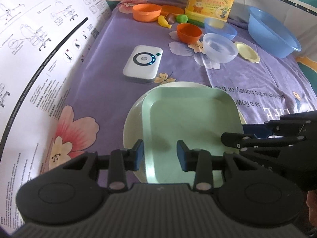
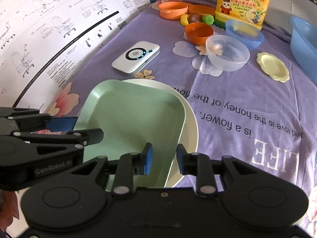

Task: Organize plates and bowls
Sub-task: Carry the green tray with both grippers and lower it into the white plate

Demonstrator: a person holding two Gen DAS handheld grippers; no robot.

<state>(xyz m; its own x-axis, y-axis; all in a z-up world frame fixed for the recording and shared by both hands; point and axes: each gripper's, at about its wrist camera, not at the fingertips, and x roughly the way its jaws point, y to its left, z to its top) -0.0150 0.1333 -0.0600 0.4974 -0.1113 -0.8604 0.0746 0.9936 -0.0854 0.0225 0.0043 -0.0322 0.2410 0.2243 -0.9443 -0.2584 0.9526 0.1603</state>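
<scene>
while the green square plate sits nested on the white round plate at the near edge of the purple flowered cloth, both claws flank it. the left claw is part open, its pads straddling the green plate's left rim without pinching it, as far as i can tell. the right claw is likewise part open, straddling the right rim and holding nothing. this two-sided stance looks meant for squaring up the stack or lifting it level.

further back, well apart from the stack, wait the clear bowl, the orange bowl, the small blue bowl, the yellow scalloped dish and the big blue basin, grouped near a yellow detergent jug. i judge them the next pieces to gather.
</scene>
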